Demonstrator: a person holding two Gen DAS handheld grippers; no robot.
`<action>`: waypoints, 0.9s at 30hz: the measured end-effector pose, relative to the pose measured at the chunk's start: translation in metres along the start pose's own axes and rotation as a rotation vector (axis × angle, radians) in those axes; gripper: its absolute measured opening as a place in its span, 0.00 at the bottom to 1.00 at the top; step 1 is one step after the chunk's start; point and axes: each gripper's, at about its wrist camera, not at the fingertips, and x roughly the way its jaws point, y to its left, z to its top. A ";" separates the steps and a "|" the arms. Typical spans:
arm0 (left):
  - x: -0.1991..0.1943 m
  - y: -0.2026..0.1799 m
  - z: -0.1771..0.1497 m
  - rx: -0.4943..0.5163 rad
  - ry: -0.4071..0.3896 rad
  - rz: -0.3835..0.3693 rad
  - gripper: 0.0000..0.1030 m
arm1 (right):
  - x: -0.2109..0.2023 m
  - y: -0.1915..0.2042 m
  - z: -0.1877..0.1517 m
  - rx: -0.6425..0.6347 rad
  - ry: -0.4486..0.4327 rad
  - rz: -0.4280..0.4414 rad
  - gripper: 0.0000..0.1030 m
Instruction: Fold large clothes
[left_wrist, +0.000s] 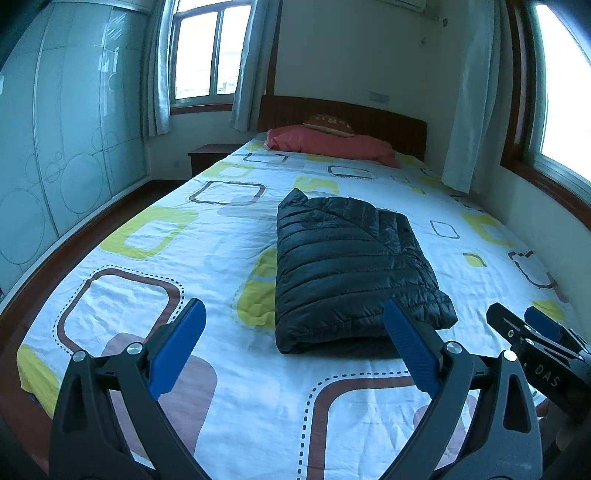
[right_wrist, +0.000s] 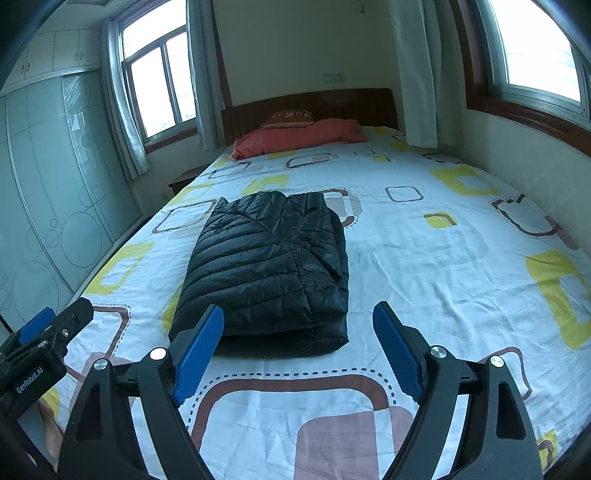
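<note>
Left wrist view first: at the far left we see a wardrobe with pale sliding doors, then a curtained window and a low nightstand beside the head of the bed. The bed carries a white sheet printed with yellow and brown squares. Our left claw hangs over the foot edge of the bed with its blue pads spread wide and nothing between them. Just beyond its right pad lies the black quilted jacket, folded into a thick rectangular bundle that rests on the sheet about midway across the bed, nearer the foot edge than the headboard. Further back, a red pillow lies along the head edge with a small brown cushion on top. At the lower right corner our right claw shows side-on.

In the right wrist view the left claw comes in at the lower left, over the left edge of the bed. The jacket sits left of centre, its near fold just past the left pad of our right claw. That claw is also spread wide and empty, not touching the jacket. To the right, bare sheet runs to the wall-side edge of the bed, under a second window.
</note>
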 end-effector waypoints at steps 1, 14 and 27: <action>0.001 0.000 0.001 0.001 0.001 -0.001 0.94 | 0.000 0.000 0.000 -0.001 0.000 -0.001 0.79; 0.003 0.001 0.000 0.002 -0.001 0.000 0.94 | 0.002 0.002 0.000 0.000 0.005 0.004 0.79; 0.004 0.001 -0.002 0.009 0.002 0.012 0.94 | 0.005 0.005 -0.001 0.000 0.008 0.007 0.79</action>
